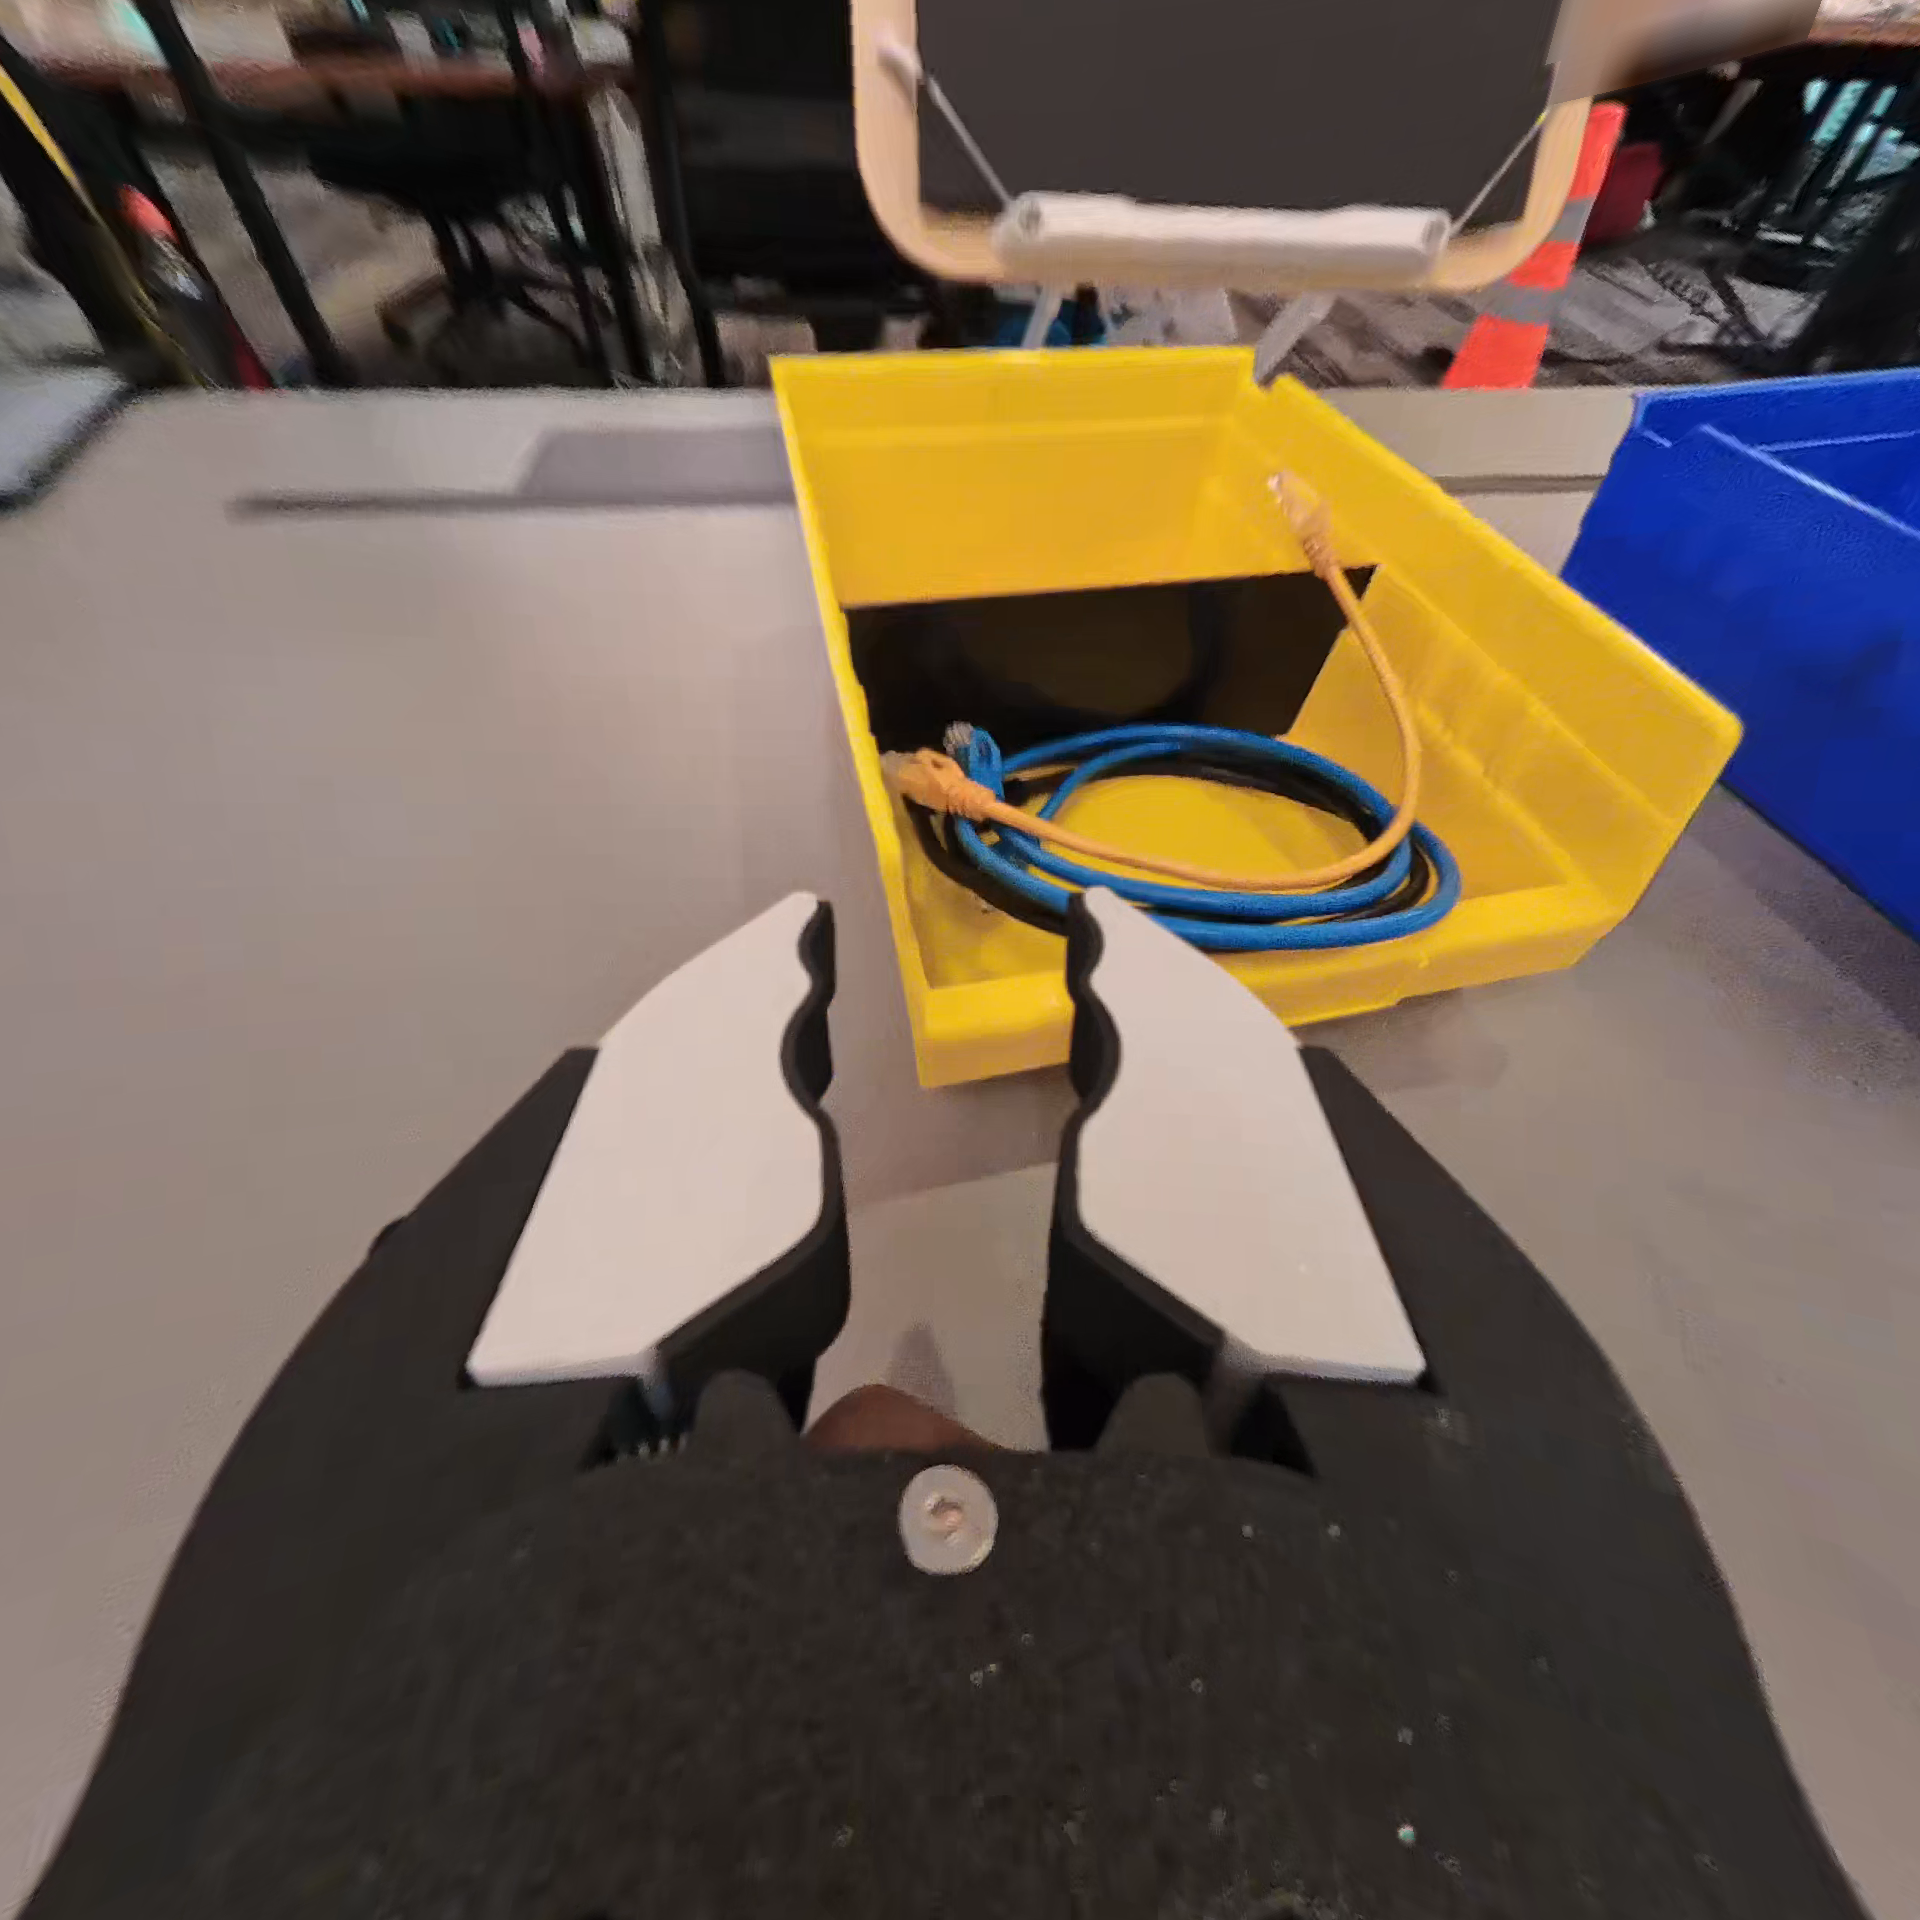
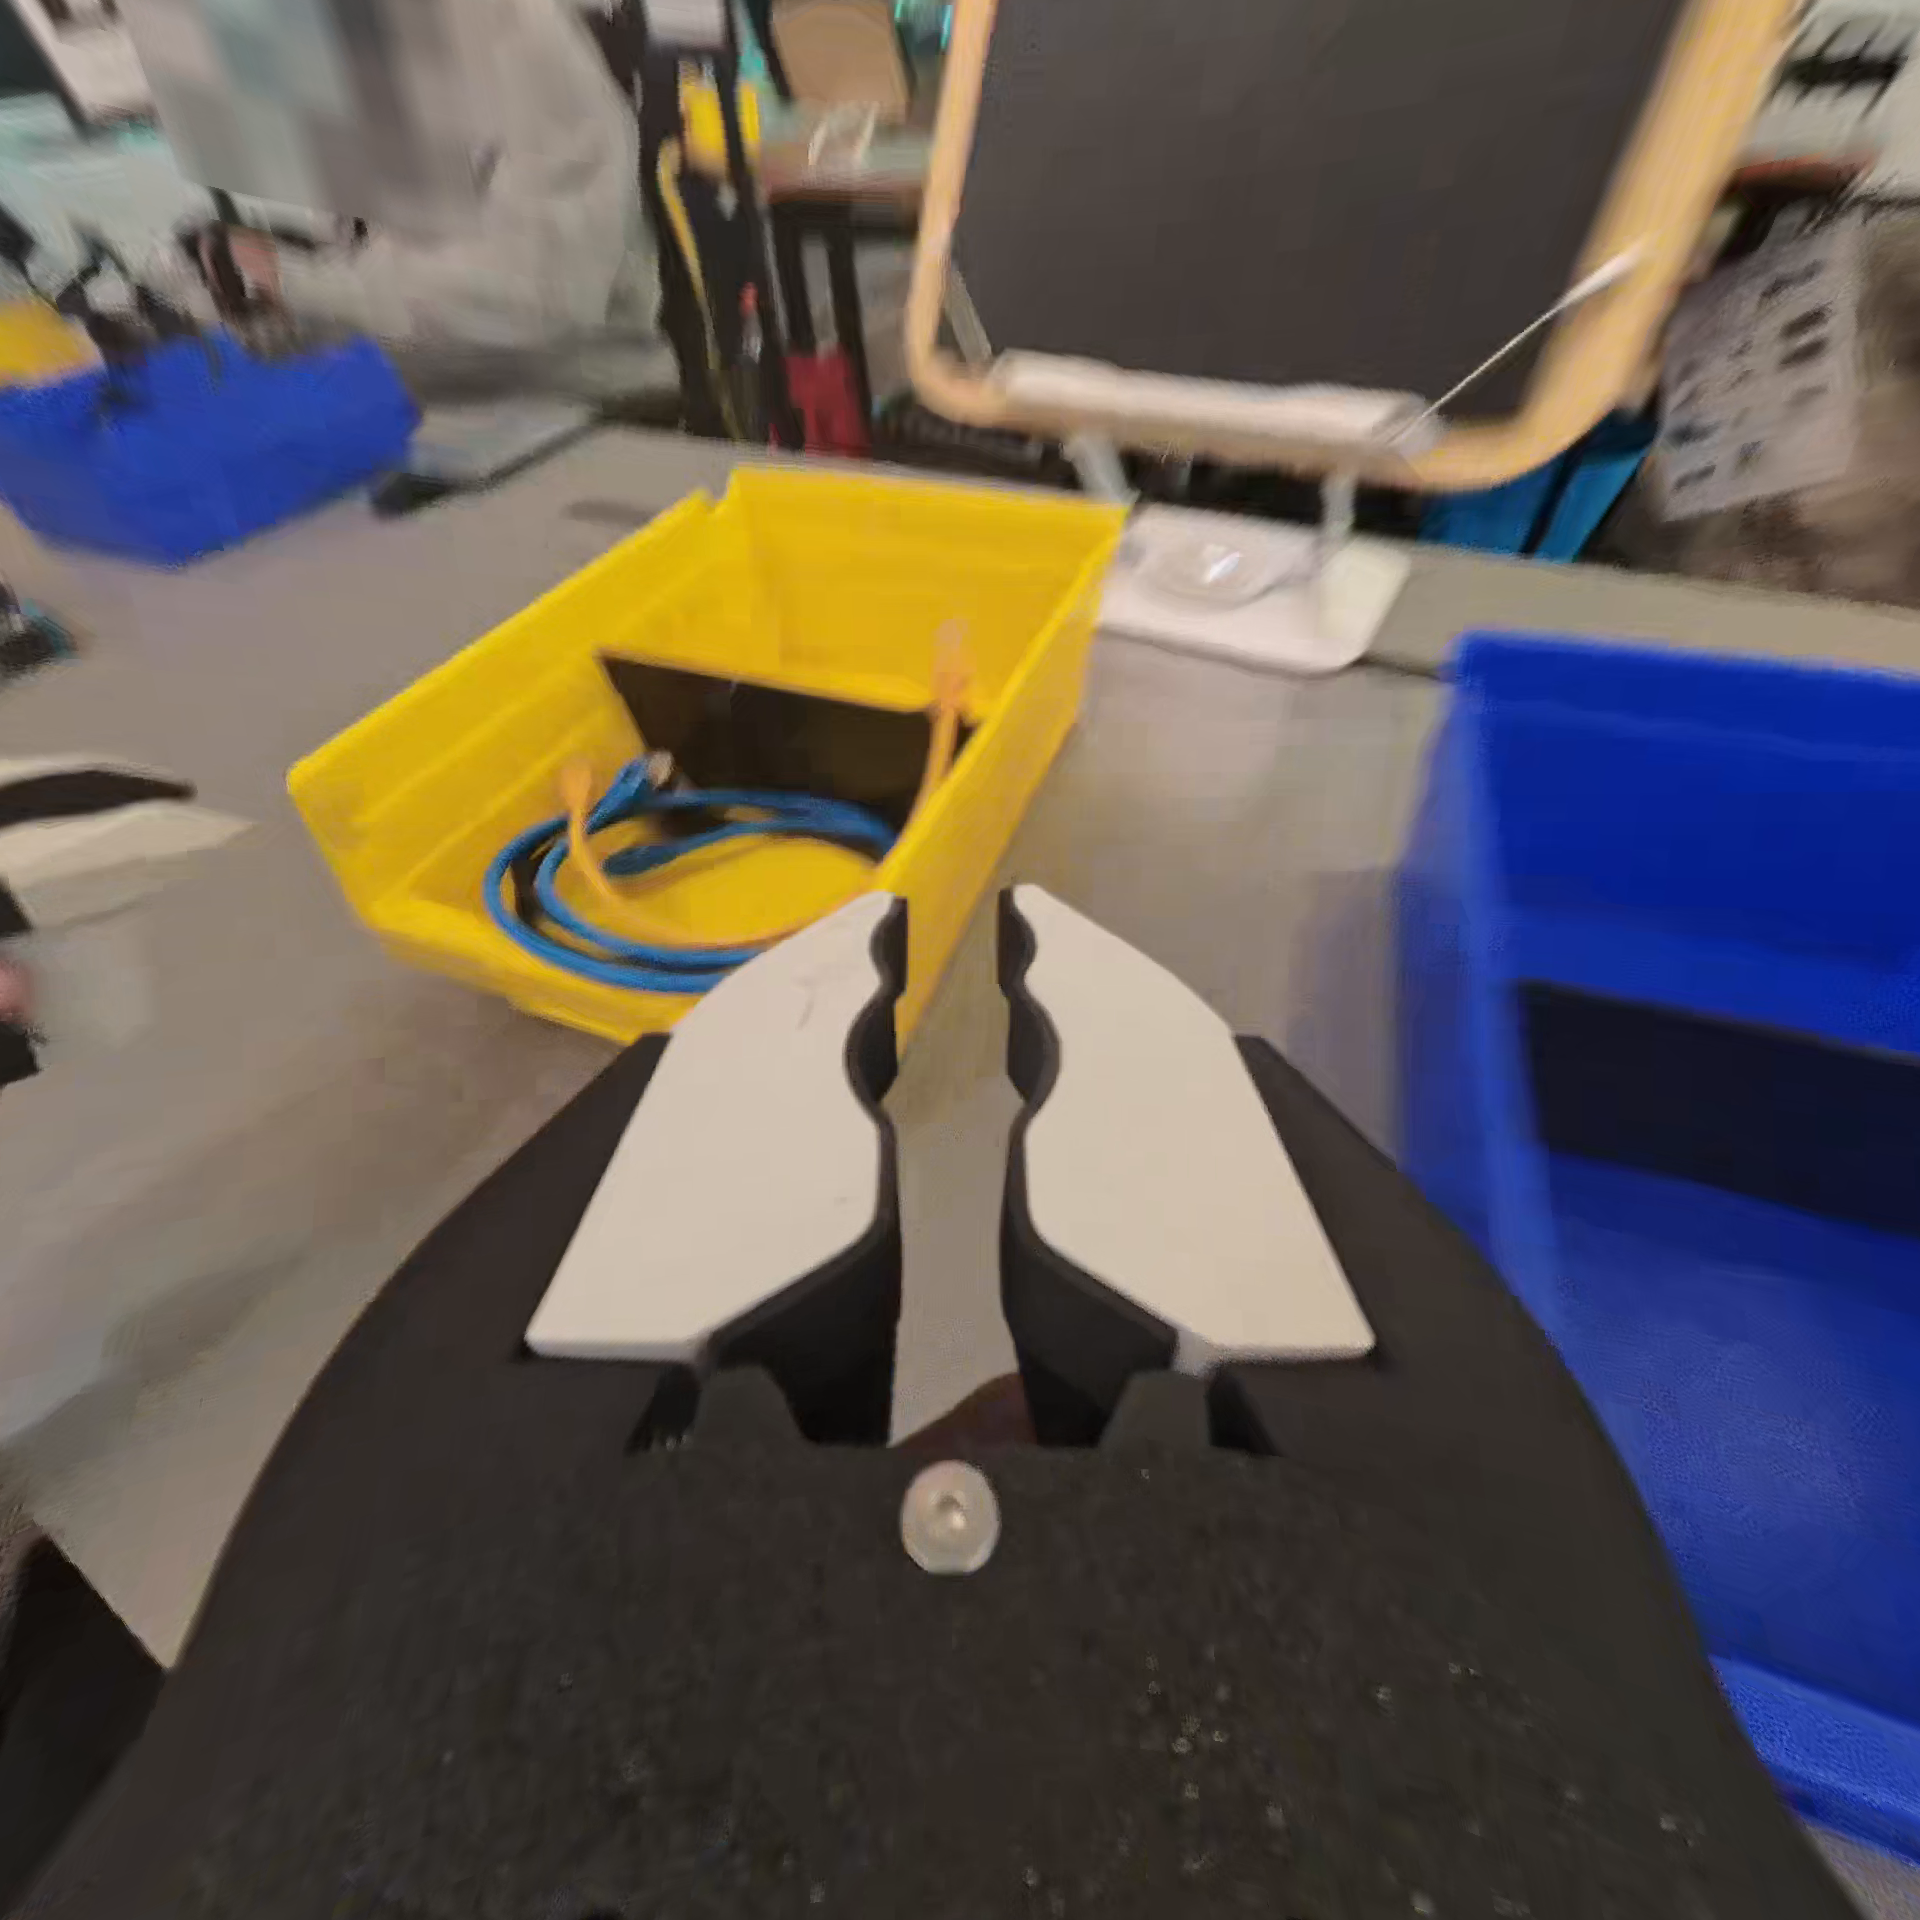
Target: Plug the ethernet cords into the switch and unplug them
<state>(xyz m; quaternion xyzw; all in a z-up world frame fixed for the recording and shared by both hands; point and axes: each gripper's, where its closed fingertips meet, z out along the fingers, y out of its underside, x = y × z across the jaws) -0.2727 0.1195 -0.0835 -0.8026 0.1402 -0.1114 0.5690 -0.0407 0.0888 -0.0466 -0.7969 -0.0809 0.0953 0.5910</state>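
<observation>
Grey tabletop (image 1: 416,727) filled the near ground, with a cluttered workshop of dark table legs and an orange cone (image 1: 1538,260) blurred behind it. At the far edge stood a dark screen (image 1: 1236,94) in a pale wooden frame on a white base (image 2: 1257,603).

A yellow bin (image 1: 997,468) sat on the table ahead of both grippers. Inside it lay a coiled blue cord (image 1: 1247,920) with a black cord beneath it, and an orange cord (image 1: 1403,748) draped across the coil; one orange plug (image 1: 1299,509) leaned on the bin's far right wall, the other (image 1: 920,774) lay at the near left beside a blue plug (image 1: 971,748). A black divider (image 1: 1091,655) crossed the bin behind the coil. The switch could not be made out in either view.

A blue bin (image 1: 1787,582) stood to the right of the yellow one, apart from it. In the right wrist view a second blue bin (image 2: 197,447) showed blurred at the far left.

The left gripper (image 1: 951,914) hovered just short of the yellow bin's near wall, fingers spread and empty. The right gripper (image 2: 951,904) hung between the yellow and blue bins, fingers parted by a narrower gap, holding nothing. The yellow bin's near wall stood between each gripper and the cords.

No writing could be read.
</observation>
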